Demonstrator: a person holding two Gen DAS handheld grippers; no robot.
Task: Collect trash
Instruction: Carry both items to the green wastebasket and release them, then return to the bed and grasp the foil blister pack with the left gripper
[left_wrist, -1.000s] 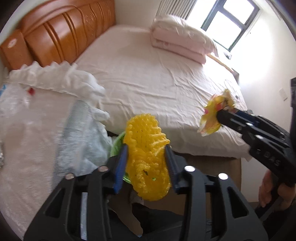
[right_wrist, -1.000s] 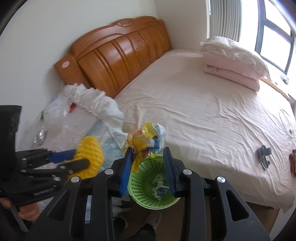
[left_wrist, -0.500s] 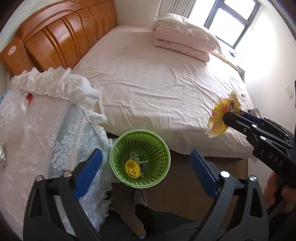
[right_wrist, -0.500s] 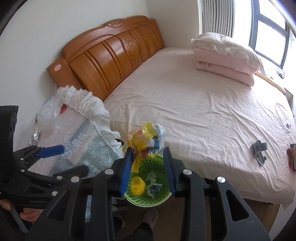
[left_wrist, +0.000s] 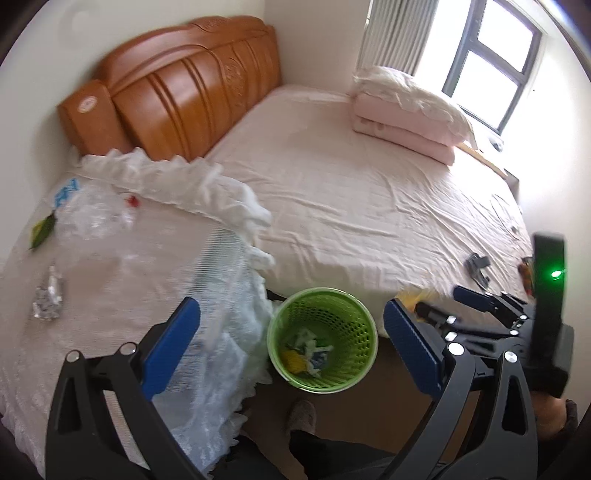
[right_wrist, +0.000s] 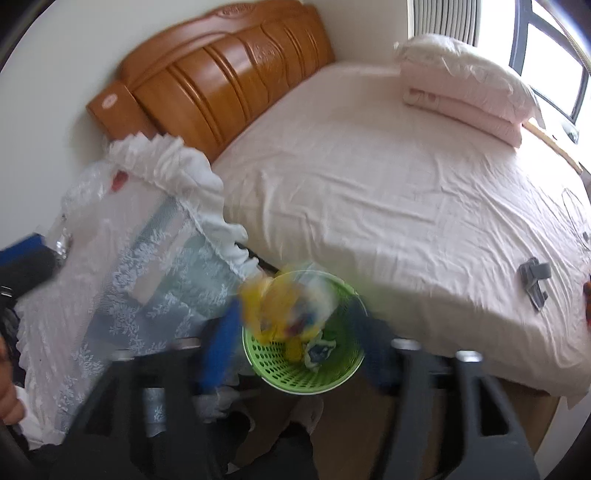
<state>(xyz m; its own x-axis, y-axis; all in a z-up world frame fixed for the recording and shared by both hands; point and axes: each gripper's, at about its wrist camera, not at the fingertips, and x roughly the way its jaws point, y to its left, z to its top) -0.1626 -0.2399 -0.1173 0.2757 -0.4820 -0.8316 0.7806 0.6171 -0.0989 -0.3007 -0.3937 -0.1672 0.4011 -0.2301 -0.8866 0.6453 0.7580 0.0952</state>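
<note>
STEP: dropping wrapper into bin | right hand-held gripper: jaws opening, wrapper loose between | left hand-held gripper: jaws opening, empty | NEXT: foil on table, 9 o'clock of bin

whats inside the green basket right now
In the green basket: a yellow foam net and crumpled white-and-blue scraps. Anything beneath them is covered.

A pink-sheeted bed (carved wooden headboard) sits beside a bright window.
</note>
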